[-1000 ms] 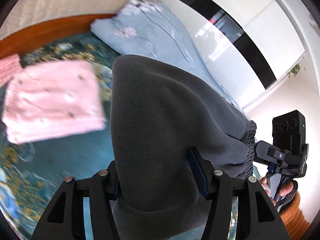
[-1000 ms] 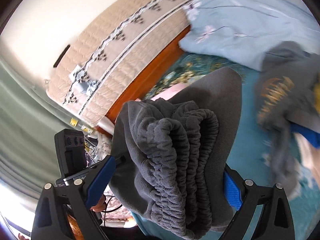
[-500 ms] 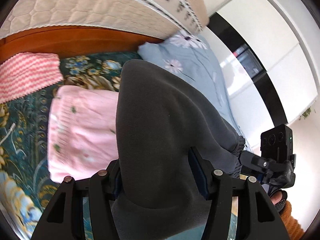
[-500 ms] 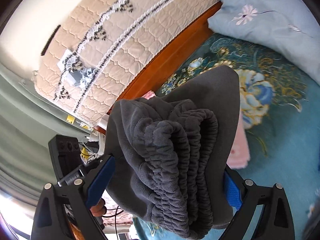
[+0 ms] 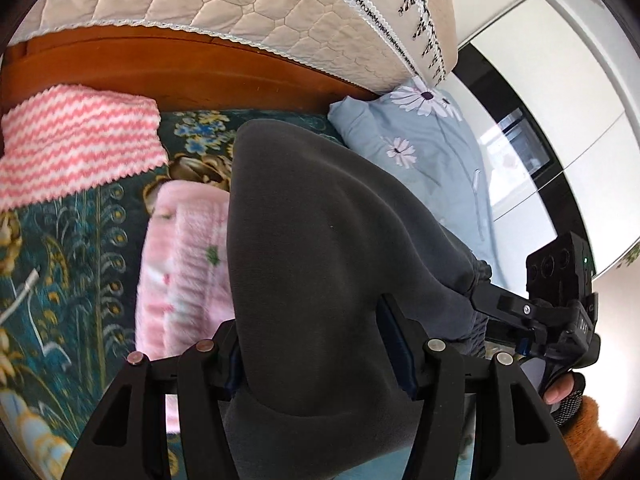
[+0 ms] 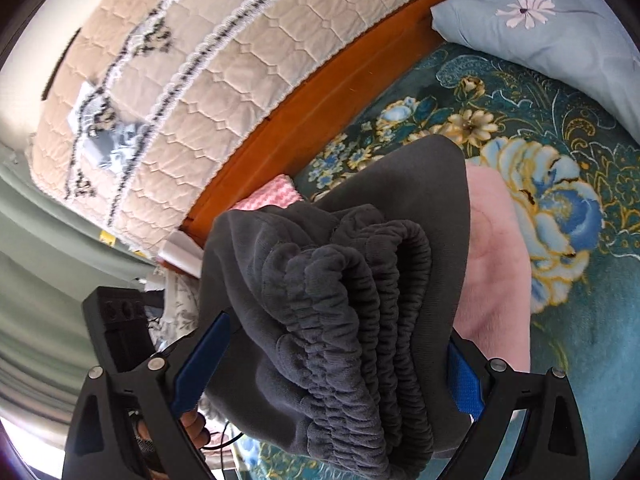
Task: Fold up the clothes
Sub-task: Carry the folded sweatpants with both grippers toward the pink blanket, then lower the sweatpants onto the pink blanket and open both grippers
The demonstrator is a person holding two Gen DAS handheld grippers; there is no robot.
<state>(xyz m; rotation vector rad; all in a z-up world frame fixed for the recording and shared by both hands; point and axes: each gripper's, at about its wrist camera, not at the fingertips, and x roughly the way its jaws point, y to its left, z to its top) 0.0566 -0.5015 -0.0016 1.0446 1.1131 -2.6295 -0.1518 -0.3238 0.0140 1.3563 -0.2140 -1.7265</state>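
Both clenched on the folded grey trousers (image 5: pixel 328 264): left gripper (image 5: pixel 316 354) on the smooth folded end, right gripper (image 6: pixel 332 360) on the ruched waistband. Held above the folded pink garment (image 5: pixel 184 264) at 9 o'clock, over the floral bedspread (image 6: pixel 520 120); blue pillow (image 5: pixel 424 160) at 1 o'clock.

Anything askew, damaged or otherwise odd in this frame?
Nothing stands out. Both grippers, left gripper and right gripper, hold the folded grey trousers above the pink garment lying folded on the floral bedspread.

Floral bedspread (image 6: pixel 560 128) — pink garment (image 5: pixel 184 264), zigzag towel (image 5: pixel 76 148), blue pillow (image 5: pixel 424 160).
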